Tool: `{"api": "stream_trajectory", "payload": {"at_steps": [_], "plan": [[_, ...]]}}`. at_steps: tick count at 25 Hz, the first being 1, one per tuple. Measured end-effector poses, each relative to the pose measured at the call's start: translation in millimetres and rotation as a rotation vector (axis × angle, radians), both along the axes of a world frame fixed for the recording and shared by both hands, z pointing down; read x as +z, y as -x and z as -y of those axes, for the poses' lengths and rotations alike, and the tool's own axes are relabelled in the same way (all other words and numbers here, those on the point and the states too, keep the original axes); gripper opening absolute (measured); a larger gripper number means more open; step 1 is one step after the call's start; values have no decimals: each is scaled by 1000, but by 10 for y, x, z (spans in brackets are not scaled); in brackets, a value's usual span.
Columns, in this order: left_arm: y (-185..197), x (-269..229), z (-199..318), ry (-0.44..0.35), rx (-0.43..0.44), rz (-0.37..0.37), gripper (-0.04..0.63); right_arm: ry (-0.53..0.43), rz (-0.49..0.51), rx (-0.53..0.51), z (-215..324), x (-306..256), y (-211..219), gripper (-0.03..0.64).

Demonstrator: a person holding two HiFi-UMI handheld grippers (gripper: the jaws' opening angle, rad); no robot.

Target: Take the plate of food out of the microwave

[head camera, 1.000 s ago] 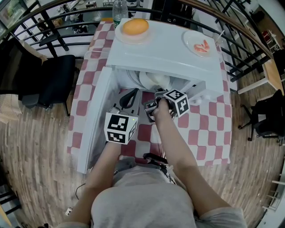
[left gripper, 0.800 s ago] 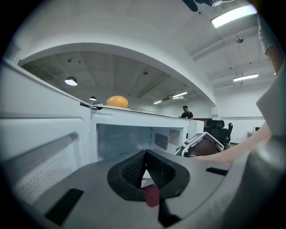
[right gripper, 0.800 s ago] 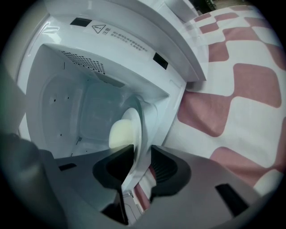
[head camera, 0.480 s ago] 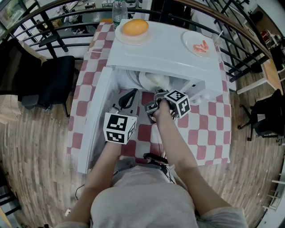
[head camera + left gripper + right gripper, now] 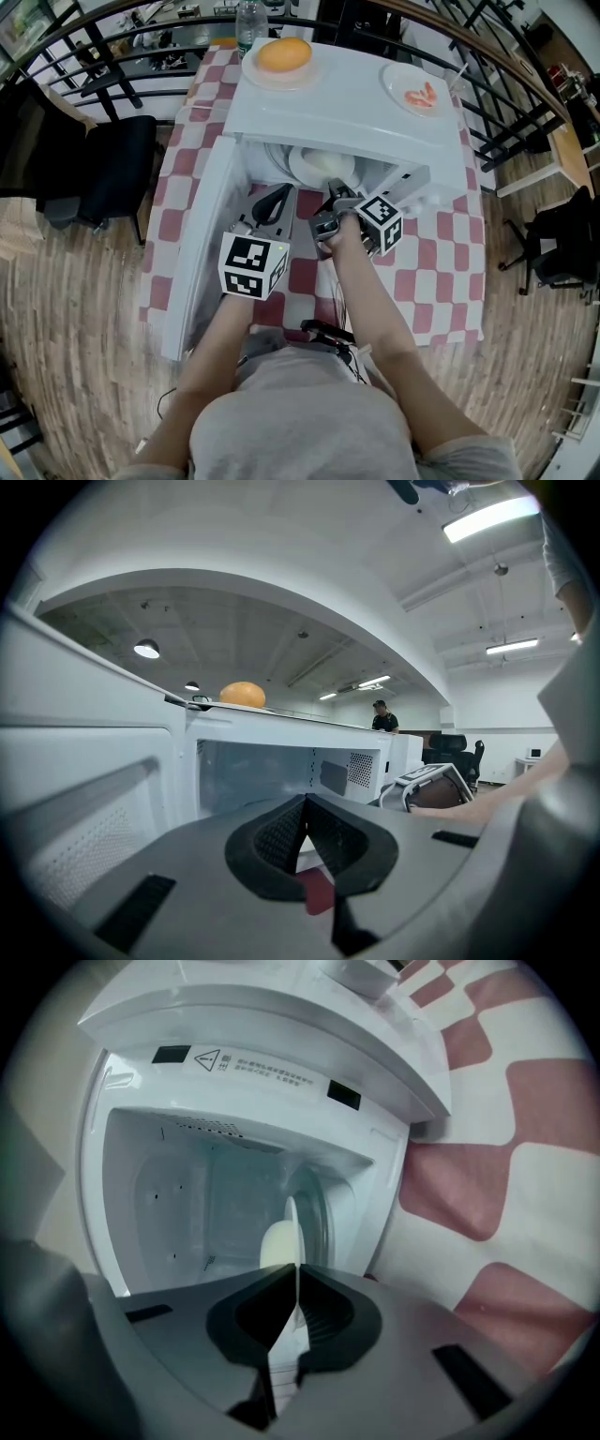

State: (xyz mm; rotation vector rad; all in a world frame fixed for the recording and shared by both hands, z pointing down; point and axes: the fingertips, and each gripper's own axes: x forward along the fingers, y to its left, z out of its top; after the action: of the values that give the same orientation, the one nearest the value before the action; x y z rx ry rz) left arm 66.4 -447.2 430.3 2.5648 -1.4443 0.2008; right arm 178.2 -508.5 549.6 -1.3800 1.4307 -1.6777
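A white microwave (image 5: 347,112) stands on the table with its door (image 5: 202,244) swung open to the left. Inside lies a white plate (image 5: 322,167) with pale food (image 5: 275,1246); in the right gripper view the plate (image 5: 292,1227) shows edge-on. My right gripper (image 5: 330,204) is at the oven's mouth, its jaws closing tight on the plate's near rim (image 5: 298,1299). My left gripper (image 5: 272,202) hovers just left of it, in front of the opening. The left gripper (image 5: 305,832) is shut with nothing in it.
On top of the microwave sit a plate with an orange bun-like food (image 5: 284,56) and a plate with pink food (image 5: 422,96). A bottle (image 5: 251,17) stands behind. The table has a red-checked cloth (image 5: 441,272). A black chair (image 5: 112,173) is at the left.
My right gripper has shifted slightly back and right, and more of the plate now shows in the opening. The left gripper has hardly moved.
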Motion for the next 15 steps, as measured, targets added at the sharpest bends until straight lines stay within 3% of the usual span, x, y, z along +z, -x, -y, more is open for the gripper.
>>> {"api": "stream_trajectory", "payload": {"at_steps": [15], "plan": [[-56,-64,-121,-12,27,-10,2,-115,76,15,-263,-117,3,31]]}}
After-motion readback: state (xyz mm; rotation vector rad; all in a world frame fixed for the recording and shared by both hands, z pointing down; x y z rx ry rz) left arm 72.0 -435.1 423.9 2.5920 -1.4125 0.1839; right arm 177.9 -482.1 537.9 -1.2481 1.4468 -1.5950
